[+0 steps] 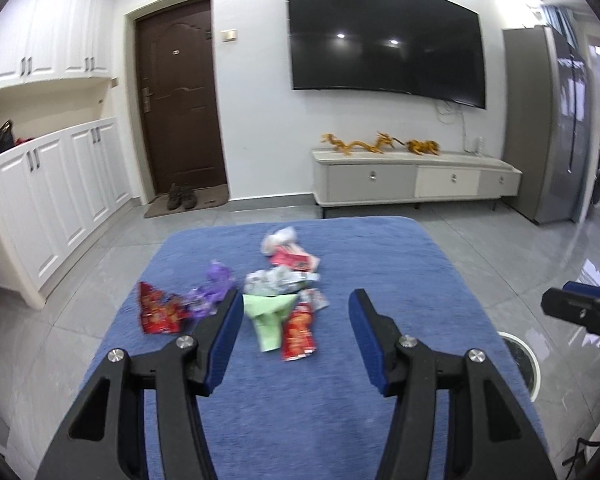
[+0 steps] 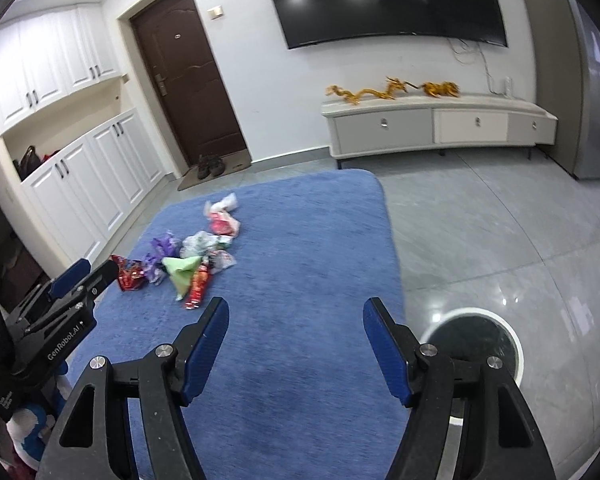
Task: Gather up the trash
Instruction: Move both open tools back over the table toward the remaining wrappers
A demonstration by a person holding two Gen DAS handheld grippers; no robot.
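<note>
Several pieces of trash lie in a loose pile on a blue cloth-covered table [image 1: 380, 264]: a red snack bag [image 1: 158, 314], a purple wrapper [image 1: 214, 286], a green paper [image 1: 268, 316], a red-orange packet [image 1: 298, 330], a crumpled silver wrapper [image 1: 278, 280], a pink-red packet [image 1: 294, 260] and a clear plastic wad [image 1: 278, 238]. My left gripper [image 1: 296, 300] is open and empty, just short of the pile. My right gripper [image 2: 296, 308] is open and empty over bare cloth, right of the pile [image 2: 192, 256]. The left gripper also shows in the right wrist view [image 2: 84, 276].
A round white-rimmed bin with a black liner [image 2: 474, 342] stands on the grey floor right of the table; it also shows in the left wrist view [image 1: 520, 358]. Beyond are a TV console [image 1: 416, 178], a door [image 1: 178, 108] and white cabinets [image 1: 56, 196].
</note>
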